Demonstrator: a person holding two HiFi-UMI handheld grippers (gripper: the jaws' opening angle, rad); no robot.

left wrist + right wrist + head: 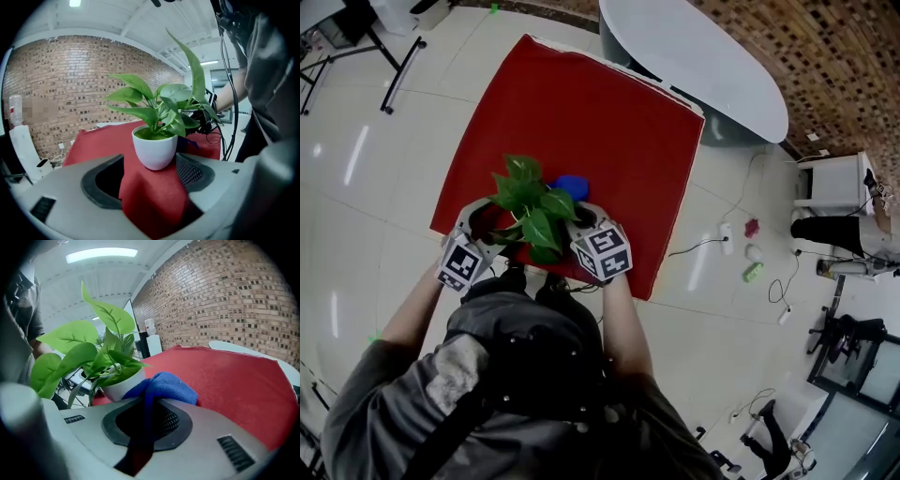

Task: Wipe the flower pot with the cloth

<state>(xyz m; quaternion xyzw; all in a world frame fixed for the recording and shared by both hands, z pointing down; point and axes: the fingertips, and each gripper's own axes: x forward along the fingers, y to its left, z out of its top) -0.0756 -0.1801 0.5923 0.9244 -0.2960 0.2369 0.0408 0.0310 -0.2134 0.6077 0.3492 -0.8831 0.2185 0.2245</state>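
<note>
Left tool (pixel 150 177) is standing spread. The white flower pot (pixel 154 149) is sitting just past its jaw tips, in line with the gap, and I'm not seeing either jaw clearly touching the pot wall. Right tool (pixel 147 414) is pinching the blue cloth (pixel 165 386), jaws nearly together on a fold. A bunched wad is sticking out ahead of the tips, just beside the pot.

The pot is standing upright on the red-covered desk (pixel 581 103), close to the edge nearest the person. The tools are flanking it, left tool on its left and right tool on its right. Leaves (pixel 161 105) are spreading well over the rim on all sides.

Handling, judging by looks only:
- The pot is looking smooth and glossy (ceramic or plastic, can't tell which), so rigid, likely slippery, possibly breakable.
- It's looking small and light with a narrow base, so a sideways wipe is probably going to slide or tip it unless the left tool is bracing it.
- Best hold is looking like across the pot wall below the rim, around mid-height. Squeeze gently, since the wall is tapering and could squirt upward out of the jaws.
- Stay off the stems and leaves, they're soft and will be bending or tearing.
- The cloth is limp and thick. The protruding wad is the working face, so press it on the pot side facing the right tool and sweep round.
</note>
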